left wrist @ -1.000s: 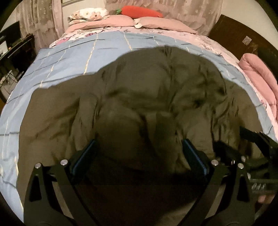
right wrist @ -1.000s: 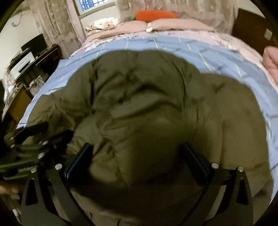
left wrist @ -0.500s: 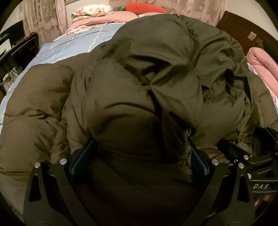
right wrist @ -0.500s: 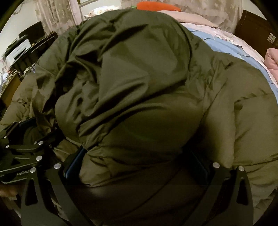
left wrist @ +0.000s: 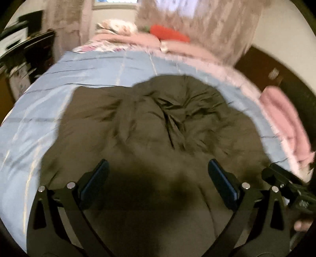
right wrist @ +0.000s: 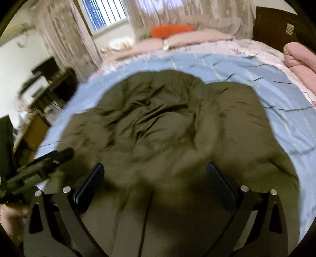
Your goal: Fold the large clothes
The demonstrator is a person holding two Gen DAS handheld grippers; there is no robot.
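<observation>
A big olive-green padded coat (left wrist: 167,122) lies rumpled on the blue bed sheet (left wrist: 88,79). My left gripper (left wrist: 158,164) is open above its near part, fingers wide apart with only coat fabric showing below them. In the right wrist view the same coat (right wrist: 158,122) fills the middle, and my right gripper (right wrist: 155,166) hangs open over its near end. Each gripper shows at the edge of the other's view: the right gripper (left wrist: 286,183) beside the coat's right side, the left gripper (right wrist: 39,166) by its left side. Both views are motion-blurred.
Pink pillows (left wrist: 177,47) and an orange plush (left wrist: 167,35) lie at the head of the bed. A folded pink blanket (left wrist: 286,114) sits on the right edge. A dark desk (right wrist: 45,87) stands left of the bed, with curtains (right wrist: 177,13) behind.
Half a second ago the coat bulged up close between both sets of fingers. Now it lies lower and flatter on the sheet, and both cameras have pulled back.
</observation>
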